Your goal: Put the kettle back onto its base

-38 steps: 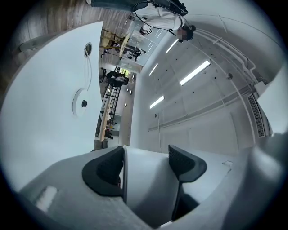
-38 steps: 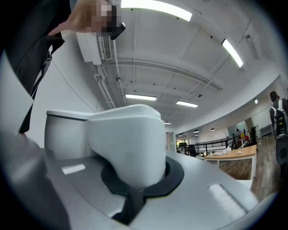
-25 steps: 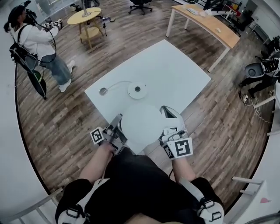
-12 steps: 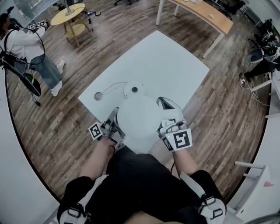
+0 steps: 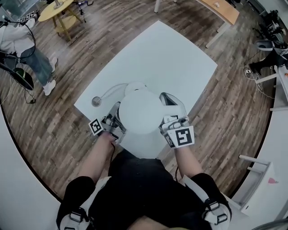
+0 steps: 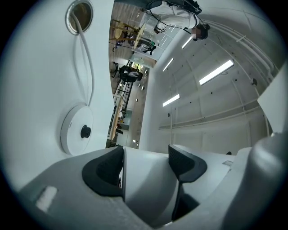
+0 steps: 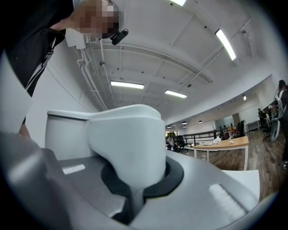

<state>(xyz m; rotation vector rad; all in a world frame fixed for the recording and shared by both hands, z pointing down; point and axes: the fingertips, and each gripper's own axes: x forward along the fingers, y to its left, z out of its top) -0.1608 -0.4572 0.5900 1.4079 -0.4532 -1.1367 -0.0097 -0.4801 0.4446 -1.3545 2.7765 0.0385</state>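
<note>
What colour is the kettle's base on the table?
The base is white, with a dark connector at its centre; the left gripper view shows it best.

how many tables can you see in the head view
3: the white table at centre, a wooden desk at the top right, and a round yellow table at the top left. More may lie beyond the picture's edges.

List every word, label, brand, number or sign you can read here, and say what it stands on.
No readable text anywhere.
The kettle and its base are plain white, with no print showing.
The left gripper and right gripper carry black-and-white square markers: patterns, not letters or numbers.
</note>
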